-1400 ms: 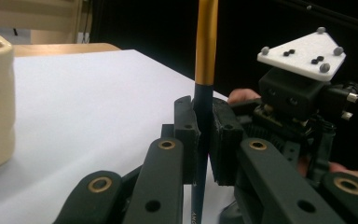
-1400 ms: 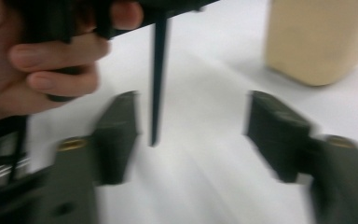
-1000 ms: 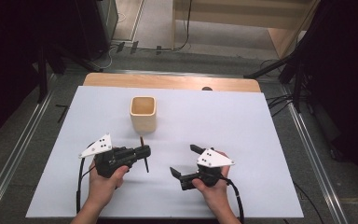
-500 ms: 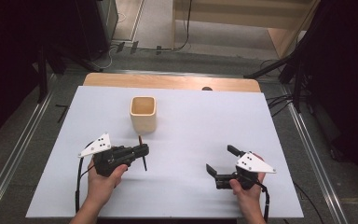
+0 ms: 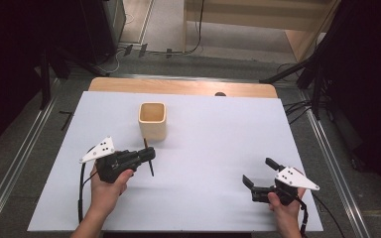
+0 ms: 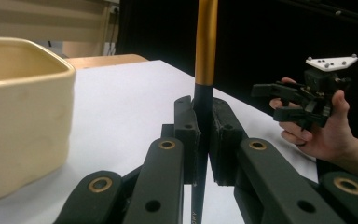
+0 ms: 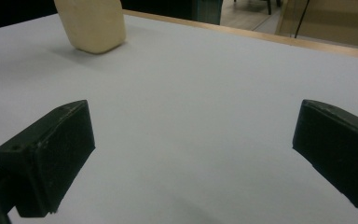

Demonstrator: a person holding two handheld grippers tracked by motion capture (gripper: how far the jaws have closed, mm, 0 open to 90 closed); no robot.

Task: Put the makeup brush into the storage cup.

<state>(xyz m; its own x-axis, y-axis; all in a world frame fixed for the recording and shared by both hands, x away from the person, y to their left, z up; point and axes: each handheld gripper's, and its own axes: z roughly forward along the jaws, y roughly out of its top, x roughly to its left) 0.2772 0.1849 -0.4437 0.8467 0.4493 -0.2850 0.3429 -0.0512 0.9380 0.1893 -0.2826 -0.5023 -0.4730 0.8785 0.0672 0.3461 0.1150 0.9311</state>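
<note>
- Holding a slim pen point(image 5: 149, 157) with a gold upper barrel and black lower part, pinched tight between the jaws of the left gripper point(image 5: 149, 154), near the front left of the white desk point(image 5: 213, 144).
- Seen in the left gripper view: pen point(image 6: 205, 60) standing about upright across the jaws, gold barrel rising out of the top of frame, black end dropping below the left gripper point(image 6: 204, 135).
- Sitting just beyond the pen: a cream, square-mouthed cup point(image 5: 153, 120), open top up, apparently empty, a short way toward the far edge of the desk.
- Same cup point(image 6: 21, 116) looming close at the left of the left gripper view, rim roughly level with the pen's gold section.
- Resting well apart at the front right of the desk: right gripper point(image 5: 260, 179), jaws spread wide, holding nothing, with the cup point(image 7: 93, 23) far off at the top left of the right gripper view.
- Judged as the step in hand: carrying the pen over the cup and dropping it in.
- Doing it well, likely: lifting the lower tip clear of the rim first, centring it over the opening, keeping the barrel near vertical, then easing the pinch only once the tip is well inside, to avoid tipping the light cup.
</note>
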